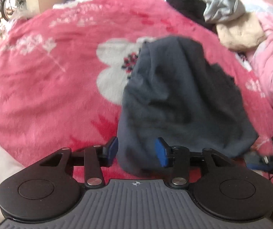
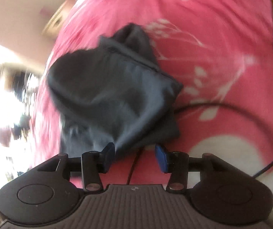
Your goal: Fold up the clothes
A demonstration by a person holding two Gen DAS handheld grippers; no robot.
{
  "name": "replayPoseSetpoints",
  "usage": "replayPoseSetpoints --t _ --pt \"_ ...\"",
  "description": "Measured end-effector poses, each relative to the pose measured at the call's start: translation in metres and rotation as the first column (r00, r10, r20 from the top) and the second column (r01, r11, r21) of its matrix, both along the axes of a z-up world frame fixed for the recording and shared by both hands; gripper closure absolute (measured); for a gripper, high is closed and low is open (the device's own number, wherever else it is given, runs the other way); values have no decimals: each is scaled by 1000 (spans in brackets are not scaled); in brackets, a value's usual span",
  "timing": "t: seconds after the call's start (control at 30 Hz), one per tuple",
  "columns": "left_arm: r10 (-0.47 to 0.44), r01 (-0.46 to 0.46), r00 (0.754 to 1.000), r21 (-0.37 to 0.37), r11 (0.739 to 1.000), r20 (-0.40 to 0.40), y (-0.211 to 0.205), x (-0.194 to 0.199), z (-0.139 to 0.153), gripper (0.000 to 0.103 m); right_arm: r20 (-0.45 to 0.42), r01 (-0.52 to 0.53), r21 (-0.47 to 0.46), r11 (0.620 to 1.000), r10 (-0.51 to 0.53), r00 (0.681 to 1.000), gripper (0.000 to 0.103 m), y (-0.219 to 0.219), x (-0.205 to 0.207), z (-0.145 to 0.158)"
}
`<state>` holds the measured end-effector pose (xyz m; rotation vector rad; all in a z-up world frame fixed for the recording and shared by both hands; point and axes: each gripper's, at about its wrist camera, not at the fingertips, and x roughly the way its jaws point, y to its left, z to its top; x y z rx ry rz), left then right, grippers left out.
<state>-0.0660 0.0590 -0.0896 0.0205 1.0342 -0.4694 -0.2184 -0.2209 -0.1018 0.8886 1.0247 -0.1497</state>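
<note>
A dark navy garment (image 1: 176,103) lies bunched on the pink flowered blanket (image 1: 46,87). My left gripper (image 1: 136,150) is open, and the garment's near end sits between and under its blue pads (image 1: 160,151). Whether the pads touch the cloth I cannot tell. In the right wrist view the same navy garment (image 2: 115,95) lies in a folded heap. My right gripper (image 2: 135,157) is open just short of its near edge, with bare blanket (image 2: 212,38) between the fingers. That view is blurred by motion.
A pile of other clothes, dark (image 1: 186,5), grey (image 1: 222,7) and beige (image 1: 239,32), sits at the blanket's far right. A black cable (image 2: 222,106) curves over the blanket by the garment. A wheeled frame (image 1: 0,9) stands off the far left.
</note>
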Motion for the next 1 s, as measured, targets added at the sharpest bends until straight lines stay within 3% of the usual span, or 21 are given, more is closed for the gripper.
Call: replayPoseSetpoints --t 0.13,0.23,0.33,0.57,0.7,0.87,0.93,1.0 --pt "30 -25 998 -83 996 61 -2 11 16 54 108 -164 -43 985 168 980 53 -3 -14 35" --pt "39 -23 992 -135 991 118 -13 23 24 49 231 -141 -111 984 163 959 53 -13 0 52" --pt "27 -6 986 -128 992 164 -28 40 25 48 290 -74 -197 978 130 948 53 -27 28 54" --pt "-29 47 977 -81 996 212 -52 66 15 46 269 -90 -334 938 186 945 53 -37 108 19" --pt "-75 91 966 -54 994 247 -63 70 11 46 233 -155 -296 943 229 945 53 -43 145 -10" --pt "-105 113 956 -14 993 272 -77 75 1 45 224 -207 -288 935 276 935 54 -40 160 -19" --pt "-101 107 959 -8 994 266 -80 78 -3 45 209 -221 -302 927 291 934 62 -35 162 -22" --pt "-100 105 958 -7 994 269 -83 79 -4 45 209 -234 -334 913 314 926 88 -27 160 -20"
